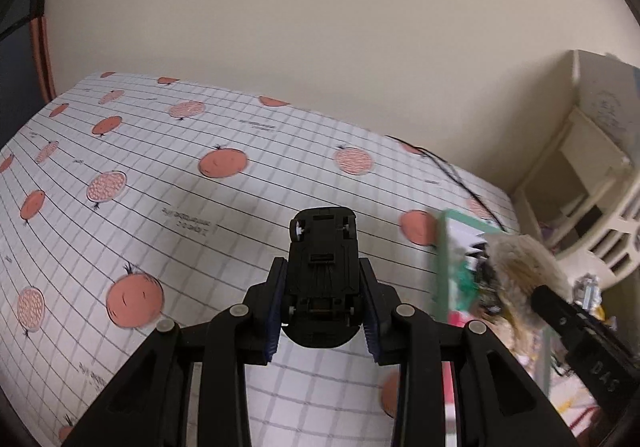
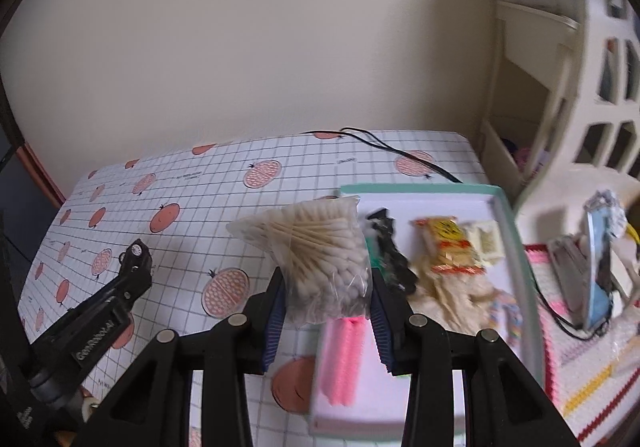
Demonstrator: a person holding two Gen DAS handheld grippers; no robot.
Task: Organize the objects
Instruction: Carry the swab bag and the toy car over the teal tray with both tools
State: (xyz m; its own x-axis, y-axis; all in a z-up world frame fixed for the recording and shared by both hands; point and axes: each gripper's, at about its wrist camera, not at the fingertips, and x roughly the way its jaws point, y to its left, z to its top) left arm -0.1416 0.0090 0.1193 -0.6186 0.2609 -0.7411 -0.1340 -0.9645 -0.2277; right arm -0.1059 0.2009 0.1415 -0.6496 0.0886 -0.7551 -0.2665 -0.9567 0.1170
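1. the left gripper is clamped on a black toy car, one finger against each side of the car, which is turned so its underside and small white wheels face the camera.
2. the car is held up above the table, over the middle of its near part; the table is covered in a white grid cloth printed with orange-red fruit.
3. in the right wrist view the same car shows at the end of the left gripper, over the left part of the table.
4. the right gripper is closed on a clear plastic bag of cotton swabs, its fingers pressing the bag's lower sides.
5. the bag is held above the left edge of a white tray with a green rim, which lies near the right edge of the table.
6. in the tray lie a yellow and red snack packet, a black crinkled item and a pink comb-like item, blurred, below the bag.
7. a black cable runs along the far right corner of the table.
8. a cream plastic shelf unit stands just beyond the right edge of the table.
9. a plain cream wall rises behind the far edge.
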